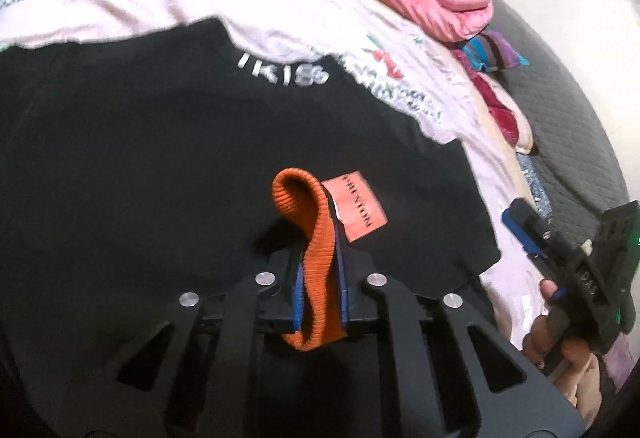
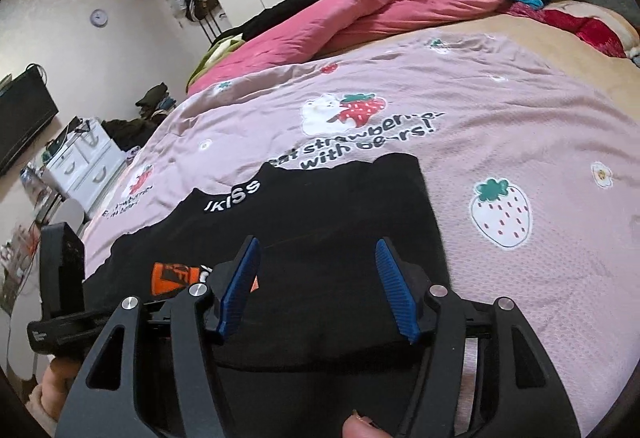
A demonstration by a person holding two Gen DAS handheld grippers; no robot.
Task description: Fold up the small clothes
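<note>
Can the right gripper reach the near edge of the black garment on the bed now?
Probably yes. The right gripper is open and hangs over the black knit garment; nothing lies between its blue fingers and the cloth.

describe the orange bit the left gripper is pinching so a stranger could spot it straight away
On the pink strawberry bedsheet lies a black garment. Near its middle, the left gripper clamps an orange ribbed cuff. It is knitted and looped, unlike the flat salmon label beside it.
</note>
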